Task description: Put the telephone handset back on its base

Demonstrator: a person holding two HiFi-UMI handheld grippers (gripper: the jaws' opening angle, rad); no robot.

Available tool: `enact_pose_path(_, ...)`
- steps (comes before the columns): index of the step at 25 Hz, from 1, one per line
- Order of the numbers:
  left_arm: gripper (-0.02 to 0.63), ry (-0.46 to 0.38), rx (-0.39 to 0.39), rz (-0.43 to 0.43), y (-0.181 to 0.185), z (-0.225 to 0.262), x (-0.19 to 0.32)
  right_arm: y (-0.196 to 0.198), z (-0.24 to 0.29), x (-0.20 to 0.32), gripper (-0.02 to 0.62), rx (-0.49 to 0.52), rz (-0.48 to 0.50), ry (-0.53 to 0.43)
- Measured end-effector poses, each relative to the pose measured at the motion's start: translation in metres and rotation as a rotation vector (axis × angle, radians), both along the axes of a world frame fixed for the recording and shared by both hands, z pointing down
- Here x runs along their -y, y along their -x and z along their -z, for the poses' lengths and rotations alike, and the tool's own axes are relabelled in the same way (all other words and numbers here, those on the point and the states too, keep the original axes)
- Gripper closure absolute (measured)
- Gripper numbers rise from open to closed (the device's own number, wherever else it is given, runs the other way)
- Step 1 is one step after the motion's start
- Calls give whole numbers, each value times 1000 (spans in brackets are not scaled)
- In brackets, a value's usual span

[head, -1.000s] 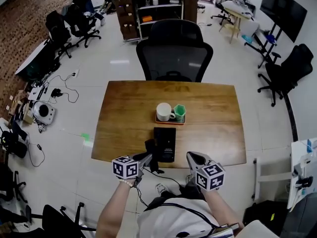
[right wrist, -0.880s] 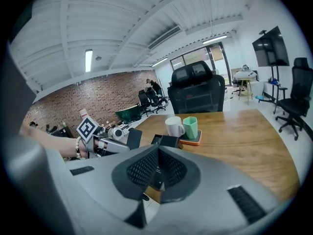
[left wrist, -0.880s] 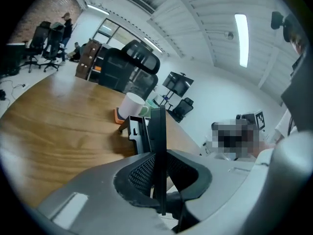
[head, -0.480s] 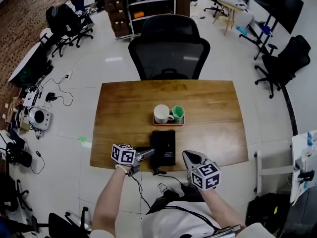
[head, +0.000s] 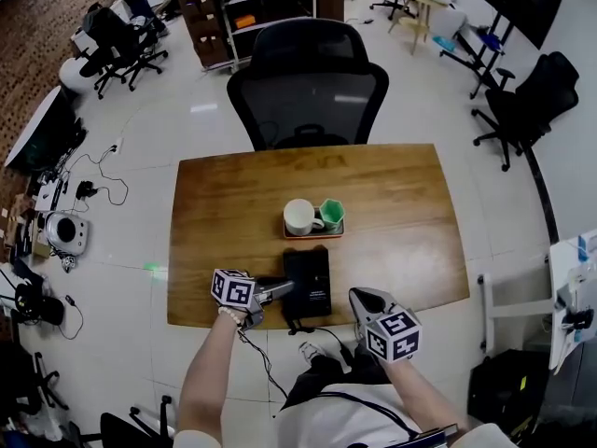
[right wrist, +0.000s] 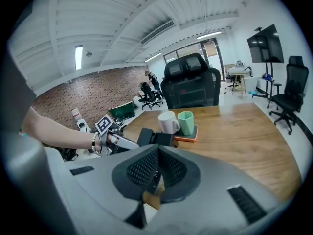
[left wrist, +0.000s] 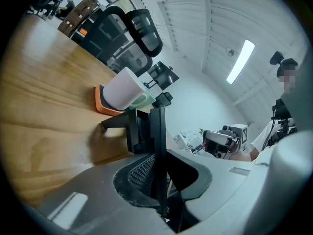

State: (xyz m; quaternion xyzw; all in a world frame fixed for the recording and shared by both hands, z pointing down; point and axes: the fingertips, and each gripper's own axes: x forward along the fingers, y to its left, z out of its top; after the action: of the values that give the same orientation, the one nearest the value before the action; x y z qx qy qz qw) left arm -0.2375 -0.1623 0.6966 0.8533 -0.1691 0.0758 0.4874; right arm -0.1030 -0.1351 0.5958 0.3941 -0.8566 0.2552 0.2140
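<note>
The black telephone base (head: 312,283) lies near the table's front edge. My left gripper (head: 283,289) reaches it from the left and is shut on the black handset (left wrist: 157,146), which shows edge-on between the pads. The handset sits low against the left side of the base (left wrist: 128,129); black on black, I cannot tell whether it rests fully in its cradle. My right gripper (head: 360,298) hangs off the table's front edge to the right of the phone. Its jaws are shut with nothing between them (right wrist: 157,168).
Behind the phone stands an orange tray (head: 312,234) with a white mug (head: 299,217) and a green cup (head: 332,214). The phone's cable (head: 308,329) drops over the wooden table's (head: 410,222) front edge. A black office chair (head: 308,82) stands at the far side.
A second ago the left gripper held the handset raised at the base's front left corner. It has since moved forward and down, and the handset now lies along the base. The right gripper stayed put.
</note>
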Motion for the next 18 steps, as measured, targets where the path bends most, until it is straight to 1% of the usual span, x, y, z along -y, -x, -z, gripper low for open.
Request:
enact_pose_path(3,540,31,-35,-7,1,-4,0,-4,-3,0,595,-4,-13,7)
enact_pose_path(7,540,63,-91,21,3,-10,1,-11,-6,-3,595,-14,-26,16)
enact_pose_path(9,540,70,-107,30,2,-13,1,-12,-7,-4,595,-17,-27,21)
enact_pose_path(14,538,74,-96,17,4,-19,5,-10,-11,-7,595,-26,-27,35)
enact_pose_path(18,523,55,-63,40,7,-20,8,-8,-12,-5,595,-23,-21,38)
